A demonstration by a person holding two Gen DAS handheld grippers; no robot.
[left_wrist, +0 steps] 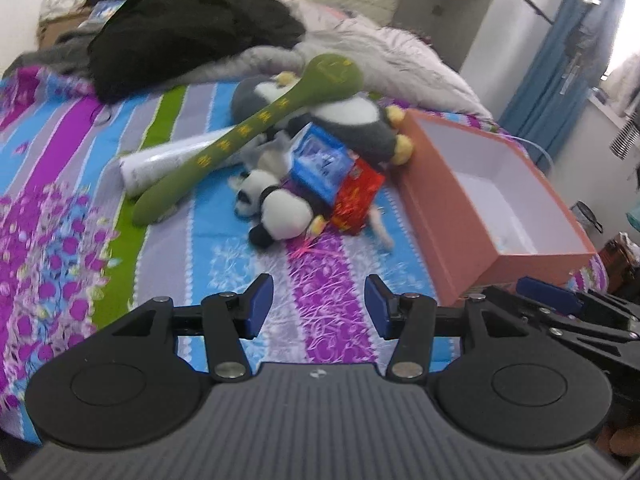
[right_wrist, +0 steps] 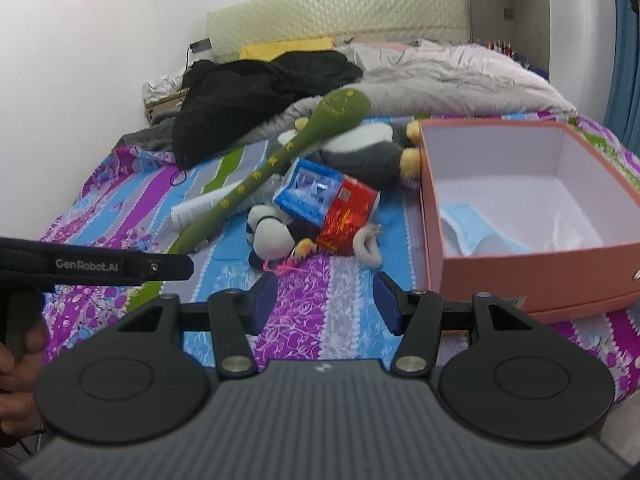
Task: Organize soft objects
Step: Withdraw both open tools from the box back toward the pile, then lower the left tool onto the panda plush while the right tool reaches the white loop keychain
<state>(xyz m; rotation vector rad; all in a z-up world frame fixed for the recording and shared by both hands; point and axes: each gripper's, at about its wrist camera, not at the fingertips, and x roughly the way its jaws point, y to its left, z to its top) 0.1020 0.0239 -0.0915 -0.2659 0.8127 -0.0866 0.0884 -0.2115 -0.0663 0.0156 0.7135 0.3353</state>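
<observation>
A pile of soft toys lies mid-bed: a small panda plush [left_wrist: 280, 208] [right_wrist: 269, 232], a long green spoon-shaped plush [left_wrist: 256, 128] [right_wrist: 288, 160], and a grey and white penguin plush [left_wrist: 360, 128] [right_wrist: 364, 152]. A blue packet [left_wrist: 318, 164] [right_wrist: 306, 192] and a red packet [left_wrist: 354, 200] [right_wrist: 348, 216] lie on them. An open orange box [left_wrist: 452, 236] [right_wrist: 532, 276] sits to the right. My left gripper [left_wrist: 319, 306] is open and empty above the sheet, short of the pile. My right gripper [right_wrist: 325, 304] is open and empty near the box's front corner.
A black garment [left_wrist: 188, 40] [right_wrist: 256, 96] and a grey duvet [left_wrist: 384, 56] [right_wrist: 452, 76] lie at the head of the bed. A rolled white paper [left_wrist: 160, 164] [right_wrist: 198, 210] lies under the green plush. The box holds light blue items [right_wrist: 476, 232]. The left gripper's body [right_wrist: 96, 266] shows at left.
</observation>
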